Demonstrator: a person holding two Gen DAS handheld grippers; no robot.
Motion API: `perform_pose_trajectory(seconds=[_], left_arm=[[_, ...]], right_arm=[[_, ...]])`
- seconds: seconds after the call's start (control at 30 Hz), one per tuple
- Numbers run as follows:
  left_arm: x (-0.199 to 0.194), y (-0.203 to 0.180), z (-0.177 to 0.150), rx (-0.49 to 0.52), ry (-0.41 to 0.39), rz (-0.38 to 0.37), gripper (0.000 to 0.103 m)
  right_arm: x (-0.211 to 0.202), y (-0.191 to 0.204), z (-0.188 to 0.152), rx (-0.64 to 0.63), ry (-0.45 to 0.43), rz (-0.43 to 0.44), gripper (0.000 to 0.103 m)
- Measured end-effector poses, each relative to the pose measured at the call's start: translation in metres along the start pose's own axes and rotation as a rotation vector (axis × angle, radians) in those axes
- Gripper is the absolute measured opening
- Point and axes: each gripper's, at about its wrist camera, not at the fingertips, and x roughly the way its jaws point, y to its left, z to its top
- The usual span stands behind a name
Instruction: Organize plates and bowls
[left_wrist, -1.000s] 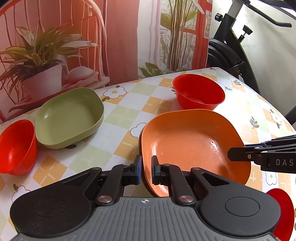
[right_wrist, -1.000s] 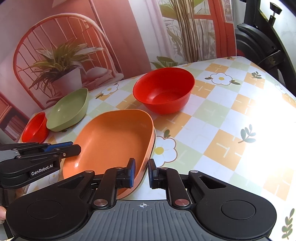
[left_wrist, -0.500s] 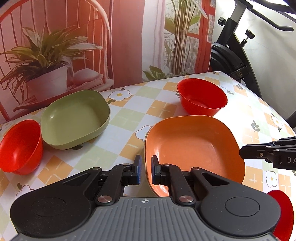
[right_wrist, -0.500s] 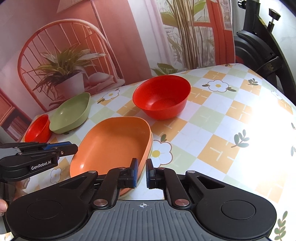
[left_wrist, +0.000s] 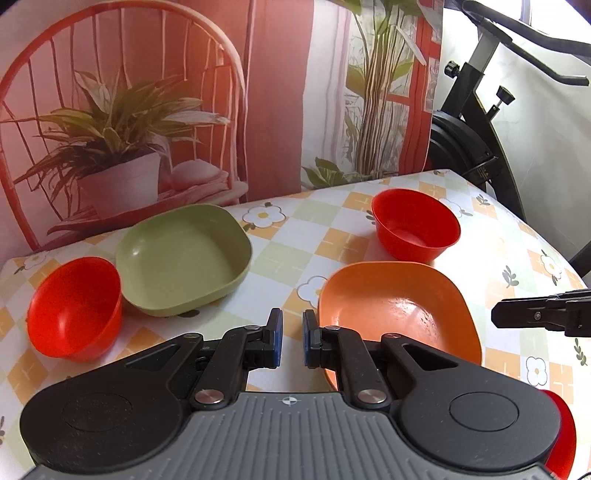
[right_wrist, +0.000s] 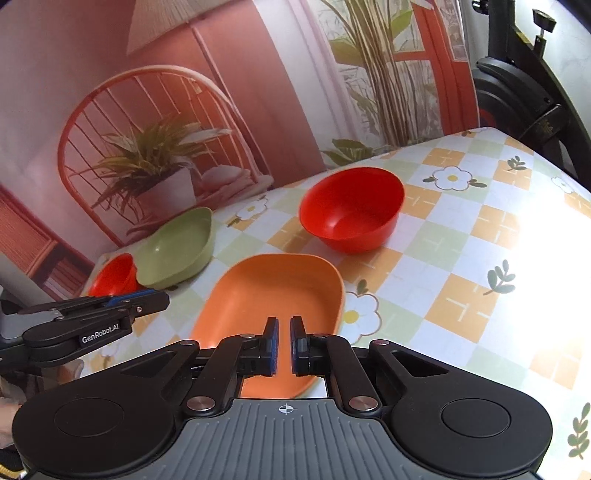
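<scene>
Both claws hover empty with a narrow gap between their pads: the left claw (left_wrist: 291, 338) beside the orange plate (left_wrist: 399, 310), the right claw (right_wrist: 283, 345) above its near rim. "GenRobot.AI" marks the left one. Mid-table the plate lies; a red bowl (right_wrist: 351, 212) sits behind it, a green plate (left_wrist: 184, 258) and another red bowl (left_wrist: 74, 306) at the table's left edge.

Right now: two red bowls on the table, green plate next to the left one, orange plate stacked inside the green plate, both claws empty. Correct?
Not quite. The orange plate isn't stacked; it sits alone on the tablecloth, apart from the green plate, as the left wrist view shows. The rest holds: two red bowls, left claw and right claw empty.
</scene>
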Motion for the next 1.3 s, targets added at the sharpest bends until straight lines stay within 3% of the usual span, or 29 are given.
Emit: perform_pose_trajectory(seconds=[0.37,0.67,0.9,1.07,1.23,1.3], left_arm=[[-0.067,0.081,0.015,-0.043,-0.094,0.136,0.012],[-0.082,0.122,0.032,-0.100,-0.116,0.199,0.012],[-0.038,0.150,0.062,-0.195,-0.077,0.149,0.012],[0.012,0.155,0.074,-0.178,-0.007,0.156,0.012],[0.058,0.171,0.076,-0.248,0.082,0.090,0.013],[0.072,0.173,0.075,-0.263,0.114,0.074,0.013]], right_arm=[[-0.019,0.094,0.029,-0.056,-0.038,0.158,0.008],[0.018,0.151,0.050,-0.109,-0.055,0.151,0.009],[0.089,0.149,0.065,-0.003,0.021,0.074,0.009],[0.143,0.127,0.077,0.103,0.084,-0.021,0.009],[0.182,0.110,0.081,0.157,0.146,-0.073,0.010],[0.192,0.106,0.081,0.164,0.160,-0.086,0.015]])
